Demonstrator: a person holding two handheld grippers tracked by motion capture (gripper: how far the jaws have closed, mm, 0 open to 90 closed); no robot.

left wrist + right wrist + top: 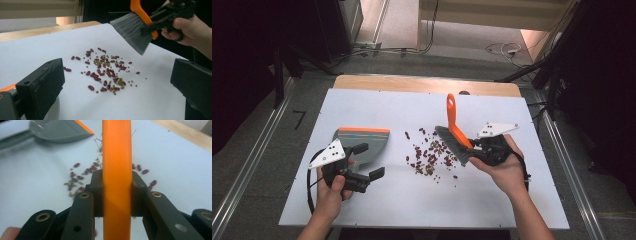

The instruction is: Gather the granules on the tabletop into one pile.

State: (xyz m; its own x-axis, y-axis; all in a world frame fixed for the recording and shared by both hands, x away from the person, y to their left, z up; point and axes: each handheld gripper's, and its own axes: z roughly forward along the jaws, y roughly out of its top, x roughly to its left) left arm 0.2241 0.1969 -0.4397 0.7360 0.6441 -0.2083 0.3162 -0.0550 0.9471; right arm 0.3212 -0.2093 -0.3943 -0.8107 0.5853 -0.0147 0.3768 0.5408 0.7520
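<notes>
High view: the left gripper (pixel 371 160) is held low over the white table (pixel 362 200) at the left, jaws spread apart, nothing between them, just beside the grey dustpan (pixel 367 142) with its orange lip. The right gripper (pixel 472 150) is held from the right, hand palm-up beneath it, clamped on the orange-handled brush (pixel 454 125), whose grey bristles meet the right edge of the scattered red beans (pixel 429 157). Left gripper view: the jaws are seen wide apart; beans and small green peas (pixel 120 81) lie between them, the brush (pixel 135 30) tilted above. Right gripper view: both jaws are pressed against the orange handle (pixel 117 170). No legible writing is noted.
</notes>
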